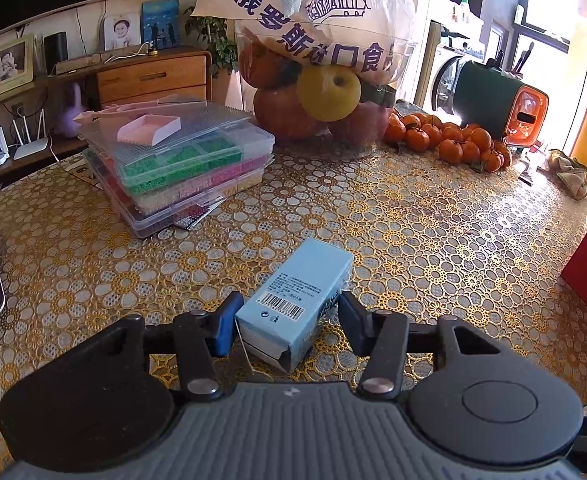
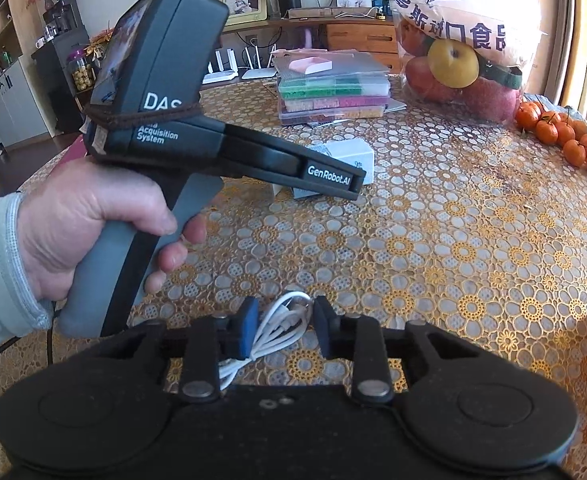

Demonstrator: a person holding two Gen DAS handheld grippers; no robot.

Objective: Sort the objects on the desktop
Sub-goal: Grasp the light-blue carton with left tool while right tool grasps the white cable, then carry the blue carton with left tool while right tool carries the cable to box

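Our left hand-held gripper stands spread around the blue box lying on the worktop at 6 o'clock, ready to clamp; our right hand-held gripper is spread either side of the white cable, at 6 o'clock
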